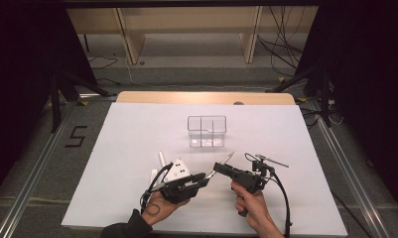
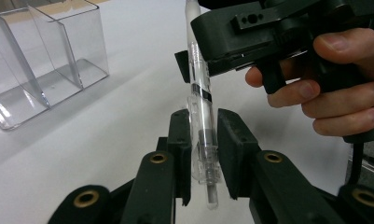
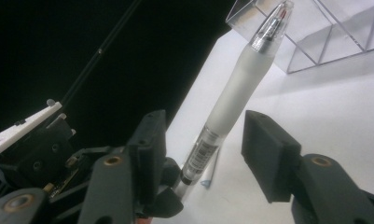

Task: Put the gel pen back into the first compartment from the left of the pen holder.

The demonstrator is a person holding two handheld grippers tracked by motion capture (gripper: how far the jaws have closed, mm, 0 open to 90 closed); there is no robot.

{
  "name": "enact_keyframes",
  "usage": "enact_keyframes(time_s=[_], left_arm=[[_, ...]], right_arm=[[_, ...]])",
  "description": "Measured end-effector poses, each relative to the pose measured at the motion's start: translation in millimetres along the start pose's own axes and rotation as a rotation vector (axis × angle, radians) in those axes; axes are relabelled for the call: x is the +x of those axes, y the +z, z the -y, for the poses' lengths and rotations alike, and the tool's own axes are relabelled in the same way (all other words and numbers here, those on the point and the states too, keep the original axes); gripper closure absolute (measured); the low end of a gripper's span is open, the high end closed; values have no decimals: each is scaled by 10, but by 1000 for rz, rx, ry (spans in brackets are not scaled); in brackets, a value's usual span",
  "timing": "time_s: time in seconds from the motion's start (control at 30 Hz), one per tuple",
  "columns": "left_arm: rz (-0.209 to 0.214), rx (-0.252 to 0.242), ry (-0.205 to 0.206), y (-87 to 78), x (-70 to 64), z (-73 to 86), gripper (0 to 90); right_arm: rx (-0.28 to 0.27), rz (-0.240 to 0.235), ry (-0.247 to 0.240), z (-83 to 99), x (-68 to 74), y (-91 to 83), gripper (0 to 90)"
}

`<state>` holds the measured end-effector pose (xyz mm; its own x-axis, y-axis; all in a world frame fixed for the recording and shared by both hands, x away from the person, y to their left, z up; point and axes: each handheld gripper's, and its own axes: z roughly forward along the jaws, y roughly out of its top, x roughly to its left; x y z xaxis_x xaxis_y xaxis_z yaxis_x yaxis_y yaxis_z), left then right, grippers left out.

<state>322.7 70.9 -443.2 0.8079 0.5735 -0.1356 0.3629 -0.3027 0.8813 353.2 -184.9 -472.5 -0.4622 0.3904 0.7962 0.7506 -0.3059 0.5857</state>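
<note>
- Left gripper [image 2: 204,154] jaws are clamping the tip end of a clear plastic pen [image 2: 199,98], held above the white desk [image 1: 137,148].
- Right gripper [image 3: 201,140] jaws are standing open around its frosted barrel.
- The pen is looking light, stiff and slippery; the frosted grip seems the best place to hold.
- A clear divided plastic box [image 1: 207,131] is sitting farther off.

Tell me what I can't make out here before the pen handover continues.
- Pen: upper end cut off by the top edge in the left gripper view.
- Pen's barcode label: too small to read, right gripper view.
- Clear organizer: partly cut off by frame edges in both gripper views.
</note>
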Motion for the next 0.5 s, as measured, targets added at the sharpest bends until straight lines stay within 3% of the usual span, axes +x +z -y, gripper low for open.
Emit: enact_keyframes(time_s=[0.5], left_arm=[[-2,-7,2,0,1,4,752]], right_arm=[[-11,-30,53,18,-24,43,677]])
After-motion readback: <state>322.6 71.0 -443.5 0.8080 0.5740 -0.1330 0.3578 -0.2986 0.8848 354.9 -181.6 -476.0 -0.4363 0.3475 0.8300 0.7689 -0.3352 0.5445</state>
